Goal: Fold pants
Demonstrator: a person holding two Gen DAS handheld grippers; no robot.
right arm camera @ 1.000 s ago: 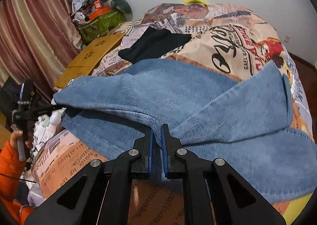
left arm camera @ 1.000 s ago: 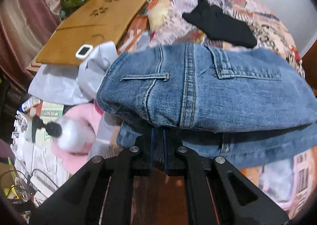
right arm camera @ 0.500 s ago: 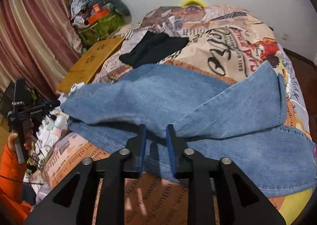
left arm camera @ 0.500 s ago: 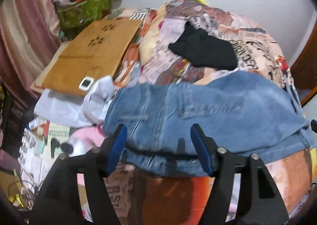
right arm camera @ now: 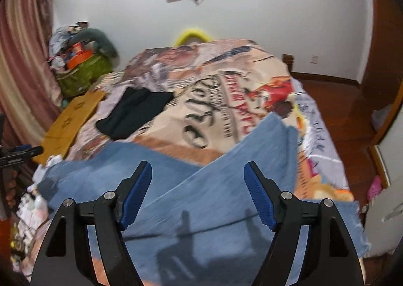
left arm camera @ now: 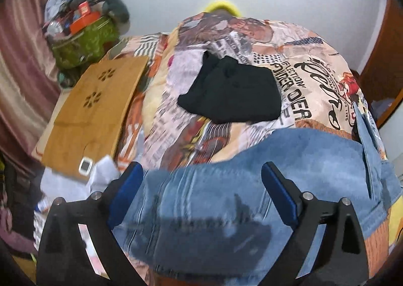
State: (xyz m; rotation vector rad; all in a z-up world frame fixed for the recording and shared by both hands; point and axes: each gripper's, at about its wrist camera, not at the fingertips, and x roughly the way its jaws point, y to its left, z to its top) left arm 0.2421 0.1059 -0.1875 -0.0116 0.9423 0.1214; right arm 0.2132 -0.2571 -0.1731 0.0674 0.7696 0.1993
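Blue jeans [left arm camera: 252, 185] lie folded over on the near end of the bed; in the right wrist view the jeans [right arm camera: 214, 198] show two overlapping layers with a leg end pointing up right. My left gripper [left arm camera: 202, 172] is open and empty, raised above the waistband end. My right gripper [right arm camera: 197, 172] is open and empty, above the leg fold. Neither touches the denim.
Folded black clothing [left arm camera: 231, 92] lies mid-bed on the printed bedspread [left arm camera: 314, 79]. A wooden board [left arm camera: 93, 109] with a small white device [left arm camera: 85, 165] lies at the left edge. A green bag [right arm camera: 80, 77] stands by the curtain. Wooden floor [right arm camera: 352, 122] at right.
Both grippers opened, let go of the jeans and pulled back and up. The jeans now lie folded on the bed.
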